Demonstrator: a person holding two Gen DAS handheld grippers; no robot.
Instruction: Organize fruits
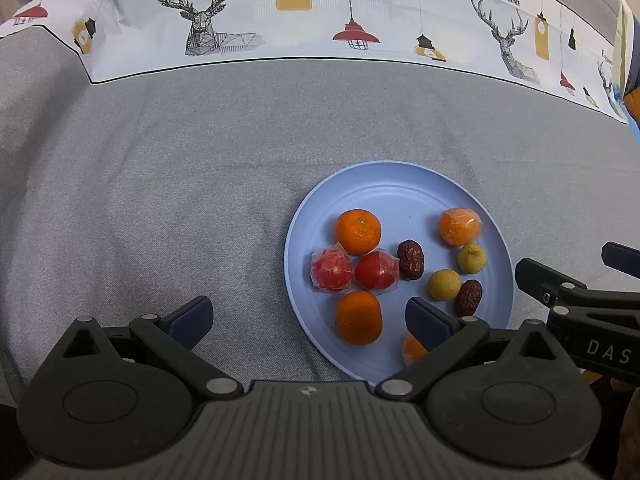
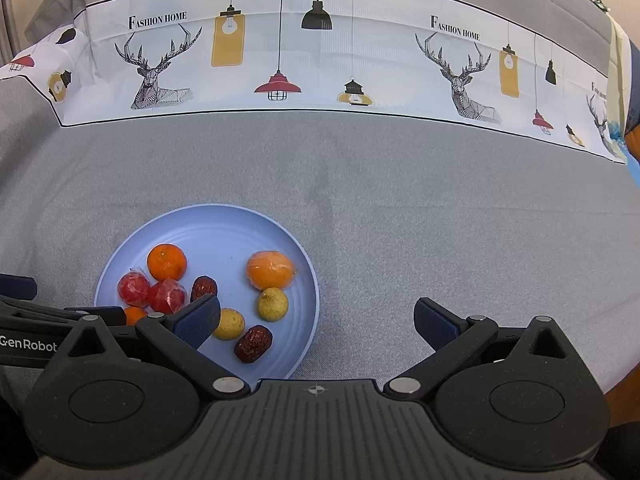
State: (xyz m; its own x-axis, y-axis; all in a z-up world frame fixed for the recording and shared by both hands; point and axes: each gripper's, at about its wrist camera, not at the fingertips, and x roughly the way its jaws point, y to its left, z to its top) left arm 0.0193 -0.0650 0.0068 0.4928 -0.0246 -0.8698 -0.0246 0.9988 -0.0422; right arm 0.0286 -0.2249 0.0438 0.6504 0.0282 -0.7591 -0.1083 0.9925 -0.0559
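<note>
Hovering left gripper (image 1: 308,320) spread, plate (image 1: 400,184) of fruit, printed cloth (image 1: 320,12) behind

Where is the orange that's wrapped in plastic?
The wrapped orange sits on the right side of the blue plate, with a small yellow fruit right beside it on the near side.

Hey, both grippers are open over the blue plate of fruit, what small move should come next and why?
Probably ease the right gripper left and down toward the near red date. Both grippers are open and empty, and all the fruit sits mixed on the blue plate. That date lies closest, beside the right gripper's left finger, clear of the yellow fruit.
</note>
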